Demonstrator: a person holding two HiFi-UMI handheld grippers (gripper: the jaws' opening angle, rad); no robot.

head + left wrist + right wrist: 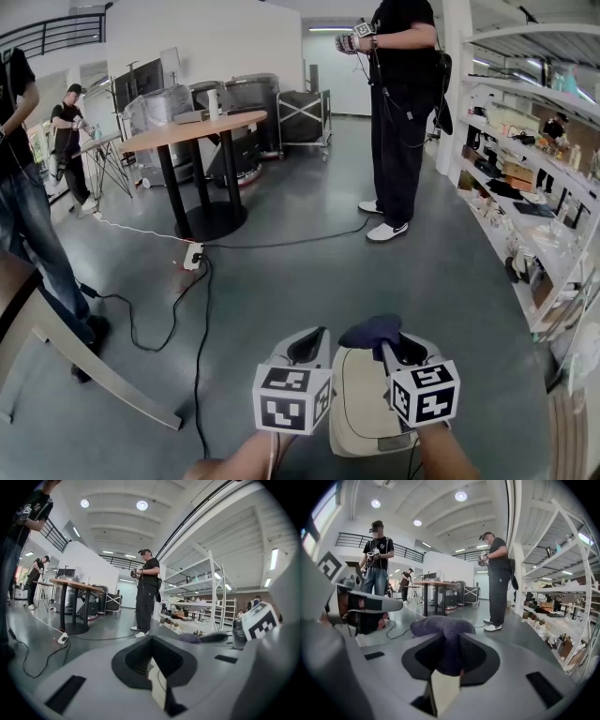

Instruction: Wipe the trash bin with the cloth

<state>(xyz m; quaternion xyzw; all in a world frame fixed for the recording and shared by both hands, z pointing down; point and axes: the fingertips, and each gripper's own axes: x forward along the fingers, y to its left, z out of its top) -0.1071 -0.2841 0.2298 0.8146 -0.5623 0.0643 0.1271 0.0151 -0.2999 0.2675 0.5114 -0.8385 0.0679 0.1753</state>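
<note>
Floor (281, 281) grey and wide. Round table (192, 131) at 11 o'clock in head view, person (398, 112) standing at 1 o'clock, both well apart from the work spot. Bin (361, 412), cream, sits at 6 o'clock right under both grippers. Only its top shows, rest is hidden.

Left gripper (307, 345) at 6-7 o'clock, just beside bin's left edge, jaws together w/ nothing btwn them. Right gripper (389, 349) over bin top, jaws clamped on cloth (370, 330). Cloth is dark purple, bunched, bulging fwd past the tips. Can't tell if cloth touches bin yet, so no wiping contact confirmed. Cable (199, 366) runs from 10 o'clock down to 7, passing near left gripper's side.

Risks, as judged:
- Cloth is pinched at one small spot w/ most of the wad out front, so a hard drag could pull it from the jaws.
- Bin looks light and unbraced, and left gripper holds nothing, so wiping pressure could slide or tip it.
- Hard tips could scrape bin top if the wad rolls aside.
- Cable is a snag or trip hazard on a step to the left.
</note>
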